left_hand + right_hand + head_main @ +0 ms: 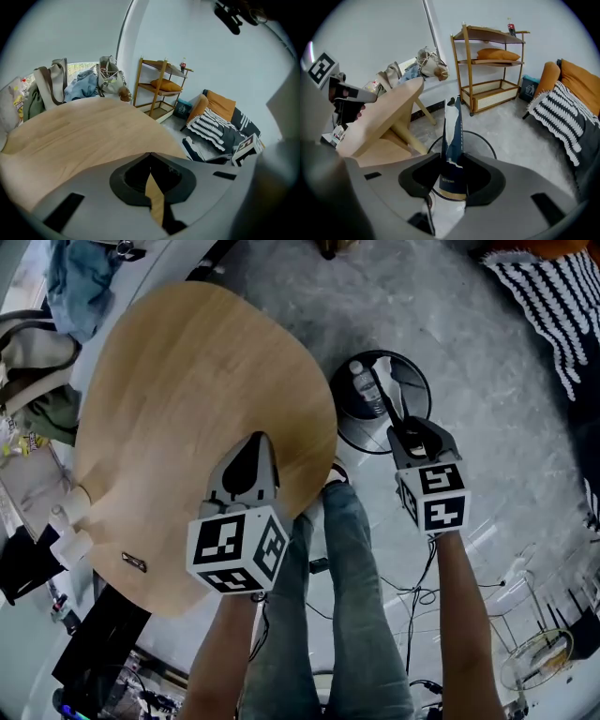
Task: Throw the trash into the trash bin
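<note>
Gripping a torn dark-blue wrapper [452,133] between its jaws, the right hand-held gripper [452,164] hangs directly above the trash bin [336,418], where a plastic bottle [367,390] lies. Beside the bin, over the desk [187,381] edge, the left hand-held gripper [150,155] has its jaws together, empty.

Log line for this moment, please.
right gripper: shut on wrapper | wrapper: above trash bin | left gripper: shut, empty, over table

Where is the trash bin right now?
In the head view, the black wire trash bin stands on the floor just right of the wooden table, under the torn wrapper held in the right gripper.
</note>
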The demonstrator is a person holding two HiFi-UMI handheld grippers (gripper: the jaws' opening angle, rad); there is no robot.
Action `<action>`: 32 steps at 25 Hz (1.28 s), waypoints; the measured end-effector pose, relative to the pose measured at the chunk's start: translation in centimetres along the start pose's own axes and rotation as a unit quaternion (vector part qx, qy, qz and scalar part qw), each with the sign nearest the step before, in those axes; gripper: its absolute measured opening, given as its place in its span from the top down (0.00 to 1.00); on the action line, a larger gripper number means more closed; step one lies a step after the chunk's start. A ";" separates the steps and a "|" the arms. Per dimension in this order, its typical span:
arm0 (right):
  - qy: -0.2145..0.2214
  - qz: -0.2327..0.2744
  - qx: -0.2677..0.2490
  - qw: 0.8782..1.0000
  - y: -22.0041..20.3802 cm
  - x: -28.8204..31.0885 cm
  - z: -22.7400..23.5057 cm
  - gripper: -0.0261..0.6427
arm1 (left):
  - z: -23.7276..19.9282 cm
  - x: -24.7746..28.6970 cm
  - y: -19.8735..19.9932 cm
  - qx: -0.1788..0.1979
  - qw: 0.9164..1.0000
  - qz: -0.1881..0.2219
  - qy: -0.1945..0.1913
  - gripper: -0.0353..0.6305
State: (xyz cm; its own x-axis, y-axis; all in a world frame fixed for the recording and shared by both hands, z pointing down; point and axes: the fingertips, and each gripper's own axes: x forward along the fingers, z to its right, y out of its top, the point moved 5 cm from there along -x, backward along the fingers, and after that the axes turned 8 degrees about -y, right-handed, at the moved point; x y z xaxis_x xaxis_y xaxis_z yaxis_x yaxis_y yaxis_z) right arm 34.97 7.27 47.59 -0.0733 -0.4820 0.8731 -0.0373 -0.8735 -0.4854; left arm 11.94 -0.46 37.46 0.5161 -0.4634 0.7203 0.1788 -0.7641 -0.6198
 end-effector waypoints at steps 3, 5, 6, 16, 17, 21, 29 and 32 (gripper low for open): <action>-0.006 -0.008 0.021 1.000 -1.3 1.3 -0.1 0.72 | -0.1 0.3 -0.1 -0.001 1.000 -0.005 0.004 0.92; -0.007 -0.011 0.034 0.999 -1.6 1.9 -0.2 0.72 | -0.1 0.5 -0.4 -0.001 1.000 -0.007 0.004 0.92; -0.005 -0.012 0.040 0.999 -1.7 2.1 -0.3 0.72 | -0.1 0.6 -0.6 -0.002 1.000 -0.008 0.005 0.92; 0.013 -0.021 0.044 0.999 -1.5 2.1 -0.7 0.60 | 0.1 0.3 -1.1 -0.024 1.000 -0.002 0.006 0.92; 0.014 -0.022 0.042 0.999 -1.4 1.9 -0.7 0.60 | -0.1 0.2 -1.1 -0.026 1.000 -0.001 0.007 0.92; 0.017 -0.022 0.031 0.999 -0.7 0.7 -0.9 0.60 | -1.1 -0.6 -1.1 -0.032 0.999 0.007 0.013 0.92; 0.012 -0.008 -0.007 1.000 2.3 -3.2 -2.1 0.60 | -4.0 -3.8 -1.4 -0.081 0.995 0.037 0.047 0.92; 0.007 -0.006 -0.021 1.000 3.7 -4.8 -2.8 0.60 | -4.9 -5.6 -1.6 -0.098 0.993 0.045 0.055 0.92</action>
State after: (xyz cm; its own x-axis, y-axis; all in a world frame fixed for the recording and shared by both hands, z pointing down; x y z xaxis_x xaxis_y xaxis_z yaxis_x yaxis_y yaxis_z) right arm 32.43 6.55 41.46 -0.0871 -0.4699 0.8784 -0.0809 -0.8755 -0.4763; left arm 4.69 1.12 35.94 0.4254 -0.5714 0.7018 -0.0364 -0.7856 -0.6176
